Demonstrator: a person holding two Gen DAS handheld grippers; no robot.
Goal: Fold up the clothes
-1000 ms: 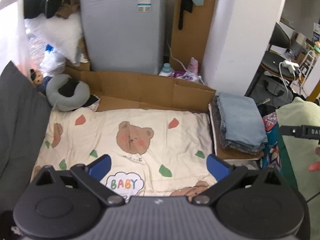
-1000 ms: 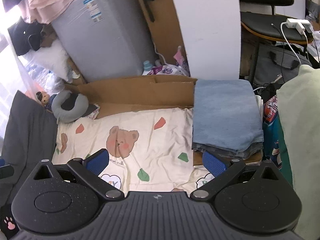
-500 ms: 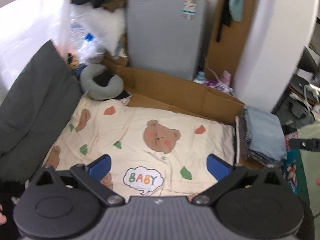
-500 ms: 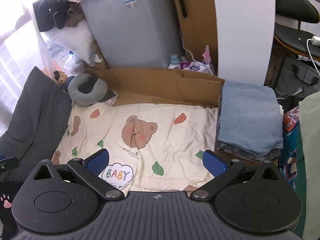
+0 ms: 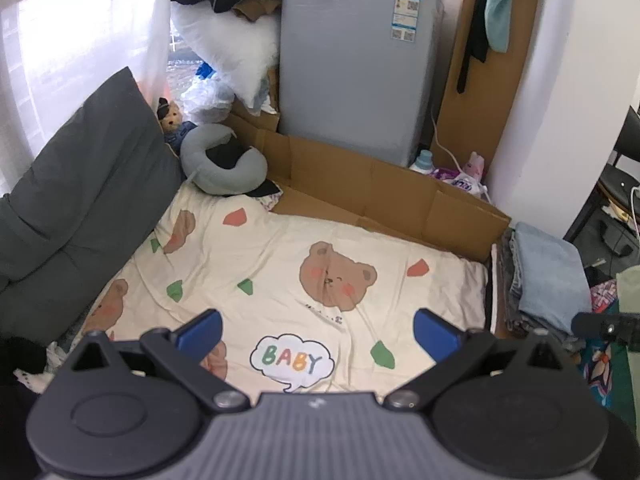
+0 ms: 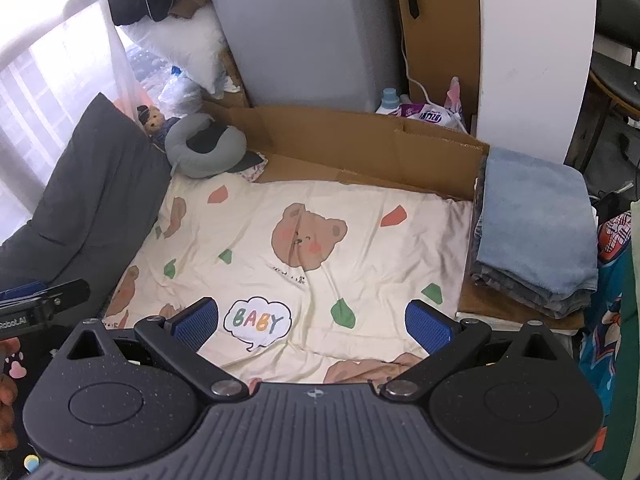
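Observation:
A stack of folded clothes (image 5: pixel 544 276) (image 6: pixel 532 232), light blue on top with grey denim beneath, lies at the right edge of a cream bear-print sheet (image 5: pixel 280 280) (image 6: pixel 288 248). My left gripper (image 5: pixel 318 334) hovers open above the sheet's near part, over the "BABY" bubble, nothing between its blue pads. My right gripper (image 6: pixel 312 322) is also open and empty above the same area, the stack lying ahead to its right. A pale green garment (image 5: pixel 630 292) shows at the far right edge.
A dark grey cushion (image 5: pixel 72 208) lines the left side. A grey neck pillow (image 5: pixel 222 164) and small doll (image 5: pixel 170 120) sit at the back left. Cardboard (image 5: pixel 380 196) borders the far edge before a grey washing machine (image 5: pixel 352 64). A chair (image 6: pixel 616 80) stands at right.
Both grippers have swung left and pulled back, so the cushion and window now fill more of the view. The folded stack has shifted toward the right edge. Both jaws stay open.

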